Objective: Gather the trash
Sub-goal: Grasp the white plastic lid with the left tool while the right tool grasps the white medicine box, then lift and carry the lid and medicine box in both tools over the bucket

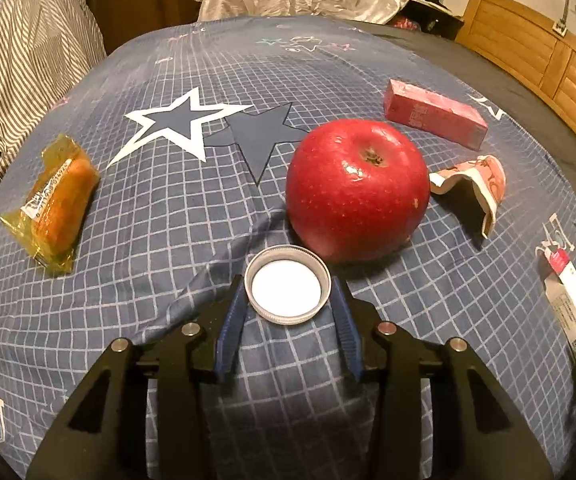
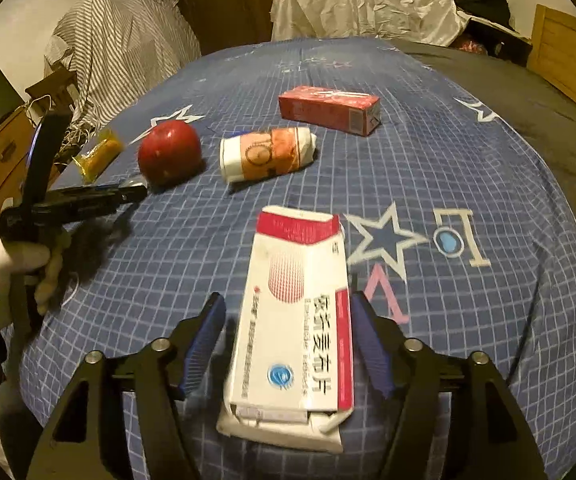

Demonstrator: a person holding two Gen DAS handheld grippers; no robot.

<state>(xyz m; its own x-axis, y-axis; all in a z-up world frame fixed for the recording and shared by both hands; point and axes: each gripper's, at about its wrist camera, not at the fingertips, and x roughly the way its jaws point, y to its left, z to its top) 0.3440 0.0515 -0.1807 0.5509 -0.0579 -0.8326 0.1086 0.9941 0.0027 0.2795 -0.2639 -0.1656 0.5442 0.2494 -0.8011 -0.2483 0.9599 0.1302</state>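
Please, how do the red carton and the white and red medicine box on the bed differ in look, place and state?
The red carton is red nearly all over; the white medicine box is mainly white with red bands. The carton lies far up the blue bedsheet, away from both grippers; the medicine box lies between the fingers of the right gripper. The carton looks closed; the medicine box is open at its near end. Both are oblong cardboard packs lying flat.

Left gripper [image 1: 288,300] angles steeply down, its 2 blue fingers [image 1: 231,332] drawn close on either side of what sits between them. Right gripper [image 2: 285,320] tilts down too, its fingers [image 2: 203,340] spread wide, a clear gap on the left side. A white-gloved hand [image 2: 3,276] grips the left tool's handle, seen from the right wrist camera.
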